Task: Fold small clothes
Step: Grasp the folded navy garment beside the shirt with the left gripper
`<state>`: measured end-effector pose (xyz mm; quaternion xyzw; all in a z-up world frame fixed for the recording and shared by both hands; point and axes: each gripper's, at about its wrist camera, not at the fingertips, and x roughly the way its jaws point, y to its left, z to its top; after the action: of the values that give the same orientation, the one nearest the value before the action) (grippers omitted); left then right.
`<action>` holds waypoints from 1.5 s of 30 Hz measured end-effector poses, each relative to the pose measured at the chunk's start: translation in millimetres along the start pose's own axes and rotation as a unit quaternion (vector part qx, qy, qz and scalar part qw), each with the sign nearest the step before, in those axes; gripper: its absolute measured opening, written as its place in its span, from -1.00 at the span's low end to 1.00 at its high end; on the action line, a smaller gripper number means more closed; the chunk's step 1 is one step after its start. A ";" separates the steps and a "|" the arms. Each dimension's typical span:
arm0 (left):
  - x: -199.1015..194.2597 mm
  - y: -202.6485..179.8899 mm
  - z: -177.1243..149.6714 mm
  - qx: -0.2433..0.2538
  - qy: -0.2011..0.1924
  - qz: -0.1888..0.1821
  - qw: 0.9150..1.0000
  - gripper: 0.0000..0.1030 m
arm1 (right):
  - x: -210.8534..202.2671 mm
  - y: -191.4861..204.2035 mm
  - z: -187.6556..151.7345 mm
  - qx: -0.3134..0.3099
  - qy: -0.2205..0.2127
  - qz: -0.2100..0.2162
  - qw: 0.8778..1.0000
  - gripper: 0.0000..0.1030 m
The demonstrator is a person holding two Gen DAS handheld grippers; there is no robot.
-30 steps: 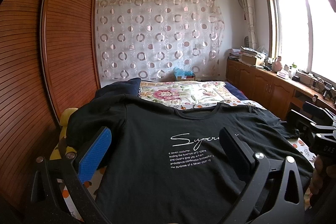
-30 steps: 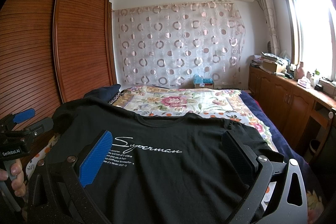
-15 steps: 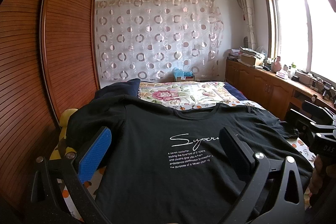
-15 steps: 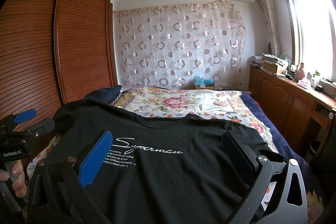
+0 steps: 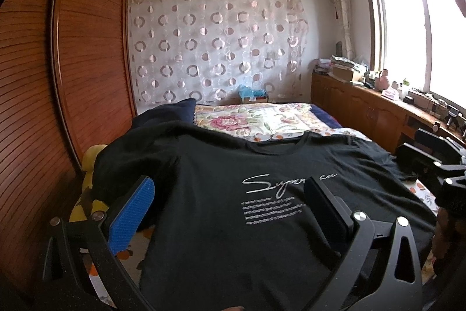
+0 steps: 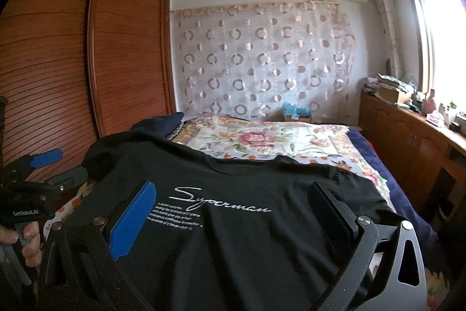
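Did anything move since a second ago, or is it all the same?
Almost nothing moved. Both views drifted only a little. The left tongs and right tongs are still open above the black shirt, gripping nothing. The shirt still lies spread flat on the bed, not yet folded.

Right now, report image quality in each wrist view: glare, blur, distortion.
Left wrist view: window blown out white, wardrobe bowed by fisheye, small print on the black T-shirt smeared. Right wrist view: window glares, shirt print sharper, corners vignetted black.
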<state>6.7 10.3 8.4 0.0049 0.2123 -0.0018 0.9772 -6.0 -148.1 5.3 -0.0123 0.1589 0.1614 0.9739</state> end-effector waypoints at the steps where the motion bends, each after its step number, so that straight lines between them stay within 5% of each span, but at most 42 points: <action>1: 1.2 2.8 -0.2 0.001 0.002 0.005 1.000 0.99 | 1.4 -1.5 1.0 -0.001 0.000 0.002 1.000 1.00; 13: 26.7 56.2 -12.7 0.001 0.017 0.049 0.999 0.99 | 30.1 -5.0 5.7 -0.028 0.010 0.040 0.999 1.00; 21: 52.5 89.4 -22.2 0.012 0.039 0.032 0.999 0.99 | 60.8 -5.6 4.6 -0.052 0.024 0.063 0.996 1.00; 25: 64.0 116.6 -24.1 0.000 0.048 0.016 0.999 0.85 | 76.6 -12.4 10.6 -0.057 0.043 0.093 0.993 1.00; 29: 81.2 141.8 -26.3 0.008 0.070 0.040 0.997 0.68 | 88.7 -22.7 17.7 -0.062 0.059 0.107 0.991 1.00; 36: 101.7 184.0 -19.2 -0.017 0.093 0.042 0.995 0.21 | 99.9 -33.7 22.7 -0.067 0.076 0.124 0.987 1.00; 45: 144.1 211.1 5.6 -0.008 0.115 0.043 0.992 0.15 | 100.1 -24.1 25.4 -0.078 0.082 0.121 0.986 1.00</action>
<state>141.3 221.2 -44.5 0.0062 0.3229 0.0428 0.9454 99.2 -137.9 -2.6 -0.0819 0.2260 0.2880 0.9270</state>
